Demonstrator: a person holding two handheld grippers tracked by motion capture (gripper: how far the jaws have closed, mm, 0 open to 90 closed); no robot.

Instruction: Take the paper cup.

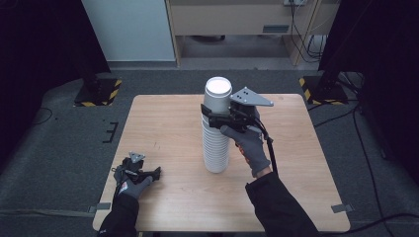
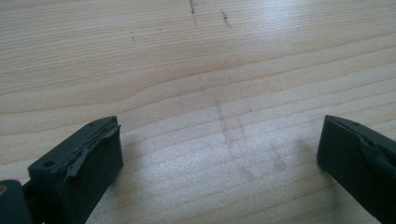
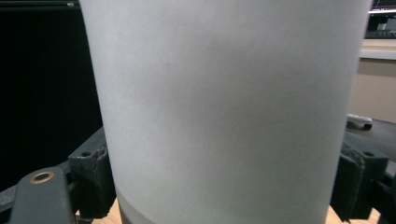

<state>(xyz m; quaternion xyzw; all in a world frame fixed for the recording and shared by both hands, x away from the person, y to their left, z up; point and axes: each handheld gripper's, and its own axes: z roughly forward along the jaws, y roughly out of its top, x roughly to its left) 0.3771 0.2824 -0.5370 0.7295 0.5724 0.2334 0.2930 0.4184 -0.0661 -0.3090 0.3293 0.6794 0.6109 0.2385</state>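
Observation:
A tall stack of white paper cups point(image 1: 216, 148) stands upside down in the middle of the wooden table point(image 1: 163, 123). My right gripper point(image 1: 212, 117) is shut on the top cup point(image 1: 217, 96), one jaw on each side of its wall. In the right gripper view the cup's white wall point(image 3: 224, 102) spans the whole gap of that gripper point(image 3: 224, 182), and the edge of the cup below shows at the bottom. My left gripper point(image 1: 157, 173) rests on the table near the front left corner. It is open point(image 2: 219, 154) over bare wood, holding nothing.
Black stands with yellow-and-black striped bases point(image 1: 99, 91) point(image 1: 321, 89) sit on the floor past the table's far corners. Cables point(image 1: 365, 148) trail over the carpet at the right. A wooden cabinet point(image 1: 237, 19) stands behind the table.

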